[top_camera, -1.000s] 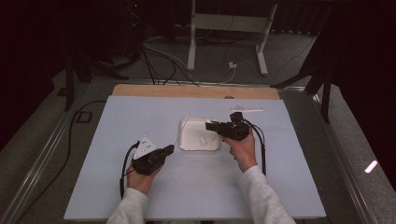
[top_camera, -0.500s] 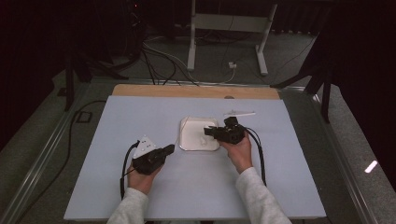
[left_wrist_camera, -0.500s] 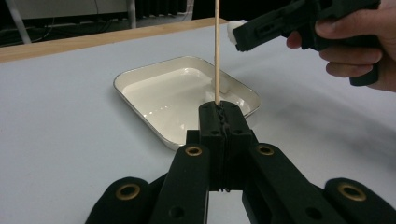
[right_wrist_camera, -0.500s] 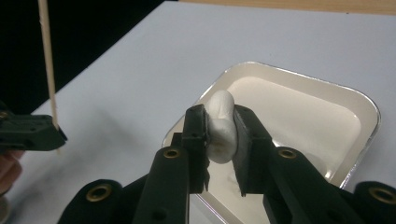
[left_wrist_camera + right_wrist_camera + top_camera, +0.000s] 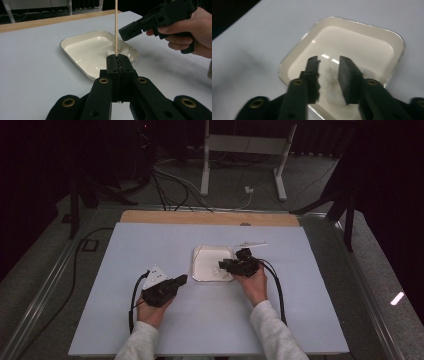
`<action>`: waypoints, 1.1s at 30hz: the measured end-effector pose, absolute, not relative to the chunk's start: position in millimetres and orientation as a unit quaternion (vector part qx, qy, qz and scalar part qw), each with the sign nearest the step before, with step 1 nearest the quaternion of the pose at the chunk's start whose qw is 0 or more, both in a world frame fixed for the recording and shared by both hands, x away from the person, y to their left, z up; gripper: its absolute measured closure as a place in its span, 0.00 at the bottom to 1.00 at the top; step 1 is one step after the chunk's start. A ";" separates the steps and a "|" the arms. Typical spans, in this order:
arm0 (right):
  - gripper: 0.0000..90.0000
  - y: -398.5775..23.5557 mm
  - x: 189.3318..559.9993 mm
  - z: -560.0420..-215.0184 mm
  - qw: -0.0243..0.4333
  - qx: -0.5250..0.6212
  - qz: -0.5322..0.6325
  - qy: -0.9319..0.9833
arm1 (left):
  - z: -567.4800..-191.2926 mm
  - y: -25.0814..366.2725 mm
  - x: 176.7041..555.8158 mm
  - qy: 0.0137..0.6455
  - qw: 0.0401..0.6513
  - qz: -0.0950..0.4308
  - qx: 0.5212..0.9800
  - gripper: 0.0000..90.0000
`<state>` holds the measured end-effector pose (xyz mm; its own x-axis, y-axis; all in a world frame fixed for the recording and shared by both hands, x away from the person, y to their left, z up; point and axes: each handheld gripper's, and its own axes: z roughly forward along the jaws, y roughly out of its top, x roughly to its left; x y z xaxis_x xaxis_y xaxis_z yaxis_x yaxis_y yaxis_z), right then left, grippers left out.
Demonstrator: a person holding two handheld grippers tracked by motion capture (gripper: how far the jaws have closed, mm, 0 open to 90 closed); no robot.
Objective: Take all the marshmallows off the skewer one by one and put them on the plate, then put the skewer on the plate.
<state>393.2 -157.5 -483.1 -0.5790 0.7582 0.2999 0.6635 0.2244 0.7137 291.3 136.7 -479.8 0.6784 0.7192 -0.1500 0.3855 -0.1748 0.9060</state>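
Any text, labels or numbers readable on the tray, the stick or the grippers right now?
None: no readable text in any view.
Tray: plain white, no marking.
Stick in the shut left gripper: bare wood.
Right gripper: plain black, no lettering.
Table: blank.

a tray (image 5: 200, 255) sits mid-table (image 5: 125, 320), white tufts (image 5: 329, 82) inside, left gripper (image 5: 180, 280) left of it, right gripper (image 5: 224, 265) over its right edge.

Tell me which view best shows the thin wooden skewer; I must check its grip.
The left gripper view: the thin wooden skewer stands upright, clamped between the shut black jaws of the left gripper, before the white tray. The high view is too coarse to make it out.
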 end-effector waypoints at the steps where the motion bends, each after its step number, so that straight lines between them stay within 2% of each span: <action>1: 0.61 -158.0 393.6 -484.1 0.057 0.460 0.422 0.779 | -479.7 136.7 291.4 0.368 0.526 0.159 0.750 1.00; 2: 0.51 -158.3 394.6 -485.0 0.053 0.463 0.420 0.779 | -479.8 136.7 291.4 0.368 0.526 0.159 0.750 1.00; 6: 0.37 -161.1 396.1 -485.6 0.021 0.461 0.438 0.771 | -479.8 137.0 291.8 0.371 0.529 0.158 0.747 1.00; 8: 0.25 -160.4 393.1 -482.8 0.040 0.457 0.443 0.770 | -479.7 137.4 291.9 0.372 0.528 0.159 0.746 1.00; 11: 0.16 -160.1 388.8 -477.8 0.046 0.447 0.453 0.770 | -479.7 138.1 292.3 0.375 0.530 0.157 0.744 1.00; 19: 0.05 -161.8 378.1 -466.4 0.069 0.426 0.474 0.768 | -480.3 137.9 292.8 0.377 0.533 0.156 0.741 1.00; 33: 0.03 -178.4 358.4 -464.4 0.097 0.407 0.486 0.767 | -478.4 132.6 292.7 0.385 0.527 0.157 0.741 1.00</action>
<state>358.4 -178.4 -464.4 -0.6495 0.7194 0.2463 0.5300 0.1961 0.8250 292.7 132.6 -478.4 0.6545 0.7357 -0.1739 0.4054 -0.1474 0.9022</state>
